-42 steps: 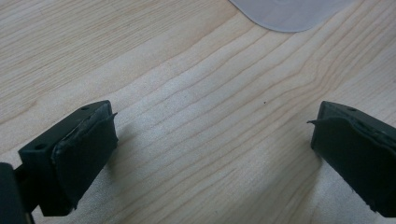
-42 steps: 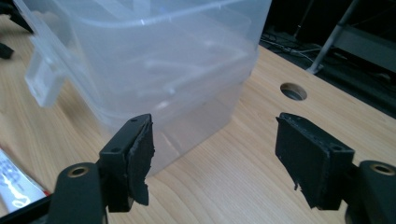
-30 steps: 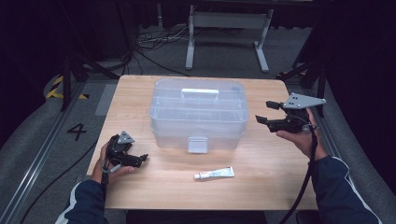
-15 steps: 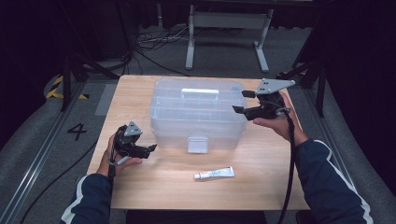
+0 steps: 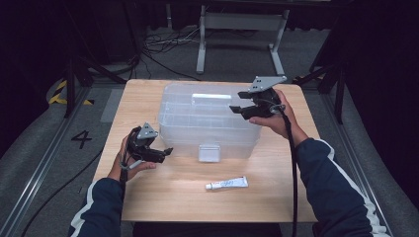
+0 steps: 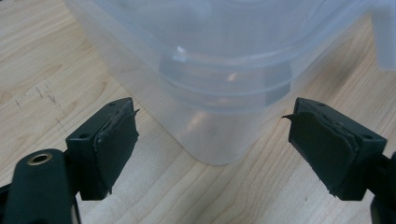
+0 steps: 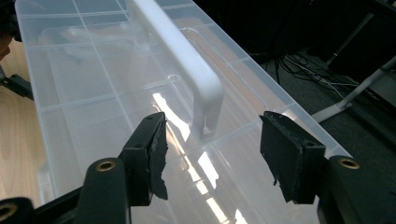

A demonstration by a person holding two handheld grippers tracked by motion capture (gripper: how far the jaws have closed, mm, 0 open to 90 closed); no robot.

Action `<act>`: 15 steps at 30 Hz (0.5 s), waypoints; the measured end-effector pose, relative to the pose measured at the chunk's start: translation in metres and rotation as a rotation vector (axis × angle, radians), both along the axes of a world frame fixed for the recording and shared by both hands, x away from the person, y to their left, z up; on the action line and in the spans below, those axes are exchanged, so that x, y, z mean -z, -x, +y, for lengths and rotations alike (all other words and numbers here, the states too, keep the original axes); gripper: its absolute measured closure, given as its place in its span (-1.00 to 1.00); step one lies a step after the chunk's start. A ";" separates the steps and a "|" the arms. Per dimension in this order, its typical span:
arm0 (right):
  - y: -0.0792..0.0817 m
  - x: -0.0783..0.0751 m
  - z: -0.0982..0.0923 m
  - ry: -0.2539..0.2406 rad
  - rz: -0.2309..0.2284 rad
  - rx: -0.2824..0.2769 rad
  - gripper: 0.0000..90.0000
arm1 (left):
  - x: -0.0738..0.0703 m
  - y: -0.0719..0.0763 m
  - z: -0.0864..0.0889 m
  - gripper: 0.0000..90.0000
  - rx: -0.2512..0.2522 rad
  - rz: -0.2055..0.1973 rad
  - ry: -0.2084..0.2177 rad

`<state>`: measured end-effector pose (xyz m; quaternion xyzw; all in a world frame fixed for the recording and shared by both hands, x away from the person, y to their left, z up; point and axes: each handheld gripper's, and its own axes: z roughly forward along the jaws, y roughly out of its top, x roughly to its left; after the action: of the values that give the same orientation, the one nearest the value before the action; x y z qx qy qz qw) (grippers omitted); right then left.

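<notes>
the clear storage box (image 5: 207, 123) sits mid-tabletop (image 5: 276, 197), its long axis running left to right, white handle (image 5: 211, 97) lying along that axis on the lid, latch (image 5: 208, 152) facing the near edge. the right hand-held gripper (image 5: 236, 102) hovers over the handle's right end; its jaws have just been closing, with the handle between them but not pinched. the left hand-held gripper (image 5: 167, 153) is open by the box's near-left corner. a grip that far off centre could tip or swing the box, and the smooth handle may slip.
</notes>
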<state>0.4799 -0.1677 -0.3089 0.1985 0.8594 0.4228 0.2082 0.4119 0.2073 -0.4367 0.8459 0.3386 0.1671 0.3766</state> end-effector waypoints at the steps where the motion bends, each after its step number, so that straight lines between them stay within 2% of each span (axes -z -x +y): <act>1: -0.001 0.000 0.001 0.000 0.001 0.001 -0.05 | -0.001 -0.001 -0.002 -0.65 0.004 -0.008 0.004; 5: -0.006 -0.001 0.007 0.018 0.011 -0.003 0.07 | -0.004 -0.003 -0.005 -0.64 0.005 -0.024 0.000; 7: -0.009 -0.002 0.010 0.025 0.013 -0.001 0.21 | -0.005 -0.004 -0.006 -0.65 0.010 -0.022 0.019; 9: -0.010 -0.002 0.011 0.030 0.013 -0.002 0.22 | -0.005 -0.005 -0.006 -0.68 0.009 -0.023 0.012; 12: -0.014 0.000 0.016 0.064 0.026 0.005 0.33 | -0.004 -0.008 -0.008 -0.72 0.012 -0.007 0.025; 13: -0.015 0.000 0.016 0.063 0.028 0.004 0.35 | -0.003 -0.009 -0.008 -0.72 0.020 0.005 0.035; 15: -0.015 0.000 0.017 0.064 0.033 0.002 0.39 | -0.003 -0.010 -0.009 -0.72 0.018 0.007 0.029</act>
<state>0.4951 -0.1507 -0.3091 0.1996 0.8755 0.3916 0.2009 0.4220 0.1982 -0.4335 0.8440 0.3345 0.1557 0.3892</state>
